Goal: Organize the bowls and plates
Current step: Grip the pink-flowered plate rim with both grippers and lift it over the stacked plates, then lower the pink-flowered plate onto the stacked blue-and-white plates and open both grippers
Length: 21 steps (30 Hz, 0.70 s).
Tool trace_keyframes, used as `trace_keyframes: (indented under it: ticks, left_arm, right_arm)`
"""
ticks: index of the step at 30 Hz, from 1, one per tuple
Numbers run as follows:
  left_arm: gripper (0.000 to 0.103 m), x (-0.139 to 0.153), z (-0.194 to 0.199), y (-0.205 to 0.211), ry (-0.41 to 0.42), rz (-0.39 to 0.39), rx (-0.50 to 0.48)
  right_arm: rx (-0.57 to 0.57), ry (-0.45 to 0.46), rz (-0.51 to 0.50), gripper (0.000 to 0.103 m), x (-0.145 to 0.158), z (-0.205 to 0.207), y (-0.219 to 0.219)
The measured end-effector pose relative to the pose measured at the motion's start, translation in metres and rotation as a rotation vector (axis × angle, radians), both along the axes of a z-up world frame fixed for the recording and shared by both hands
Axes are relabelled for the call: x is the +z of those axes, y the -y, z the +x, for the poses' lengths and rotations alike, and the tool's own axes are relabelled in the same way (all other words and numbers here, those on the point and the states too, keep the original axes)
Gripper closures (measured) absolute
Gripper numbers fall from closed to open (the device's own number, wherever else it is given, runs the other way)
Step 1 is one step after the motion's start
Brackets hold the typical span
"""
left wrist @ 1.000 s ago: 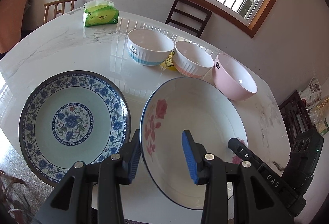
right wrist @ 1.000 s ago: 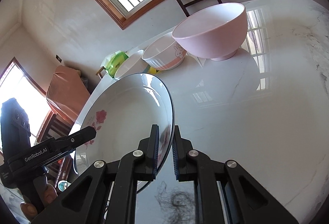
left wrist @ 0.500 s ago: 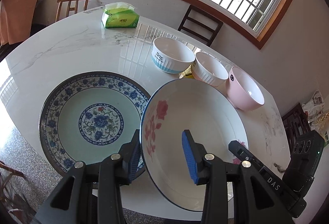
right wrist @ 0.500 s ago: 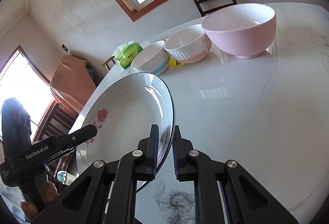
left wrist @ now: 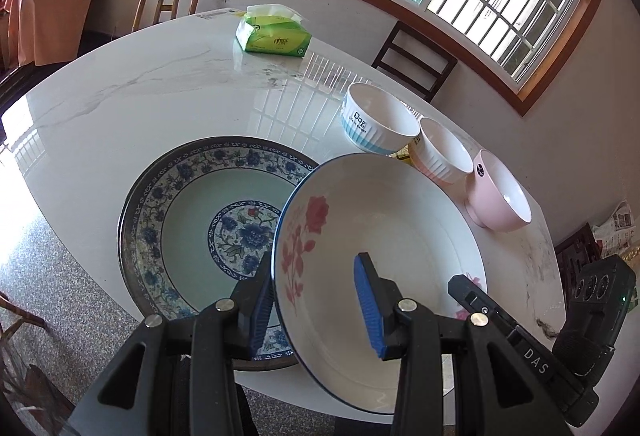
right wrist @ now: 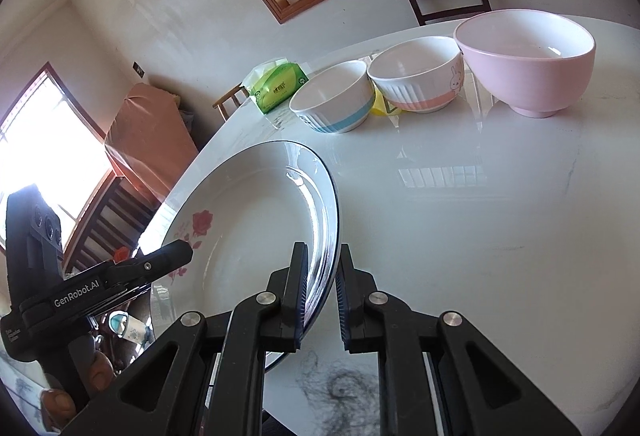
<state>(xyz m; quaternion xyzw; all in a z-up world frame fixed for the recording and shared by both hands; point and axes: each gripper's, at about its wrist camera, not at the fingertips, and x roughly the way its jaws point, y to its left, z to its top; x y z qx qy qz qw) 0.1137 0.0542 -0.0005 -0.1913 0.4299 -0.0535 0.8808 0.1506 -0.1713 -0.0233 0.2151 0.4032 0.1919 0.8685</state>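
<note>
The right gripper (right wrist: 320, 292) clenches the rim of the white rose-painted plate (left wrist: 384, 236), tilted above the blue-patterned porcelain plate (left wrist: 192, 220) at nine o'clock, presumably for stacking, while the left gripper (left wrist: 316, 300) straddles its edge, fingers spread.

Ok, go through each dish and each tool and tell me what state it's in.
Rose plate: lifted, tilted, partly over the blue plate.
Blue floral plate: flat on the table.
Blue-striped bowl: upright, empty.
Bunny bowl: upright, empty.
Pink bowl: upright, empty.
Right tool: shut on the rose plate's rim.
Left tool: open, astride the plate's rim.
</note>
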Motion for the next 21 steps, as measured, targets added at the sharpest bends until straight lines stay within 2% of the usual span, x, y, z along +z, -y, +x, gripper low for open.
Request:
trace_keyframes:
  ticks: [21]
  left_arm:
    - [0.064, -0.012, -0.002, -0.049, -0.026, -0.024, 0.084]
  right_arm:
    - [0.094, -0.012, -0.047, 0.088, -0.001, 0.013, -0.052]
